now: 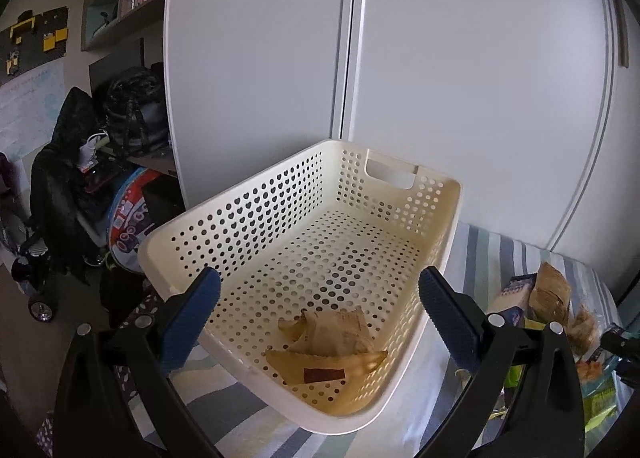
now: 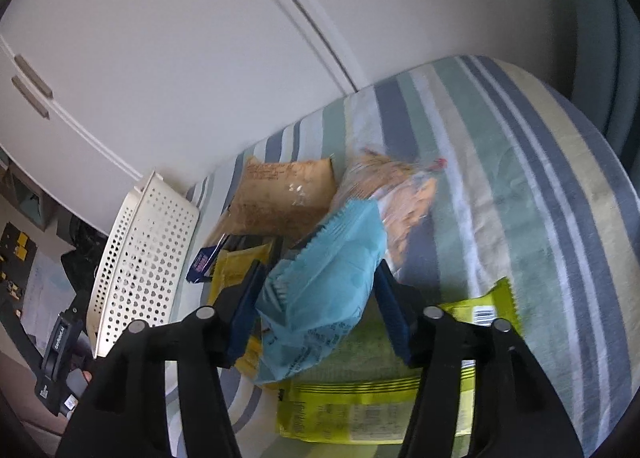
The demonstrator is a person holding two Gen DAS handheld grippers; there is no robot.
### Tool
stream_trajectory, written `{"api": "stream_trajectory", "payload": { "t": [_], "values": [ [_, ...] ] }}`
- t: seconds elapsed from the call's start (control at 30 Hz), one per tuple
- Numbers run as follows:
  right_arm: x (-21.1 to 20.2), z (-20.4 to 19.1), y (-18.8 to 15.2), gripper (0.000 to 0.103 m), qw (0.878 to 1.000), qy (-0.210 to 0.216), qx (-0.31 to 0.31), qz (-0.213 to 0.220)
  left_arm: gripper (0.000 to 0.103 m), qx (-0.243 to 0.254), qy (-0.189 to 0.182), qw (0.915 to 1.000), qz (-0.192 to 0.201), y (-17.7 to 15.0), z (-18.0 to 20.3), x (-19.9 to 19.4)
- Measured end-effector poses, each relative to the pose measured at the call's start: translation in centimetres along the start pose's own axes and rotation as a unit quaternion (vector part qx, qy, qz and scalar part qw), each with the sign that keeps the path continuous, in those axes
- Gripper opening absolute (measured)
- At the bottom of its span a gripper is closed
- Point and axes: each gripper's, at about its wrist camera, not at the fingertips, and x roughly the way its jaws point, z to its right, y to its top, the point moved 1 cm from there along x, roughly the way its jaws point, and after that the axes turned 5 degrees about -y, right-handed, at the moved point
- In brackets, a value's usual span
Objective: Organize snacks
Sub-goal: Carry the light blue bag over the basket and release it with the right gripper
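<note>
Two brown packets lie on the floor of the cream basket in your left wrist view, at its near end, so a small part of the sorting is done. Your left gripper hangs over the basket's near rim with its jaws spread wide and nothing between them. The basket sits on the striped bed, with more snacks piled just beside it to the right.

In your right wrist view, most of the work is left, I judge. Your right gripper has its jaws closed partway onto a light blue packet, which looks lifted above the pile. Under and around it lie a yellow-green bag, a brown bag, a clear bag of biscuits and smaller packs, all on the bed and outside the basket at the left.
</note>
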Motion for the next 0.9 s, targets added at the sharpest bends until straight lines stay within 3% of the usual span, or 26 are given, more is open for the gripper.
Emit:
{"api": "stream_trajectory", "payload": {
  "t": [0.13, 0.3, 0.5, 0.63, 0.9],
  "values": [
    [-0.4, -1.5, -0.1, 0.041, 1.0, 0.0, -0.011, 0.002, 0.101, -0.011, -0.011, 0.9999, -0.004, -0.1, -0.3, 0.0],
    [-2.3, -4.1, 0.7, 0.041, 0.999, 0.031, -0.009, 0.023, 0.101, -0.045, -0.014, 0.9988, 0.012, 0.2, -1.7, -0.7],
    [-2.9, -10.9, 2.8, 0.041, 0.995, 0.086, -0.033, 0.03, 0.101, -0.083, 0.035, 0.9953, 0.035, 0.8, -4.3, -1.7],
    [-1.4, -17.3, 3.5, 0.041, 0.991, 0.117, -0.069, 0.022, 0.101, -0.1, 0.067, 0.9919, 0.041, 1.0, -5.6, -2.1],
    [4.3, -26.8, 2.1, 0.041, 0.984, 0.141, -0.109, -0.024, 0.101, -0.111, 0.076, 0.9902, 0.038, 1.4, -6.7, -2.1]
  ]
}}
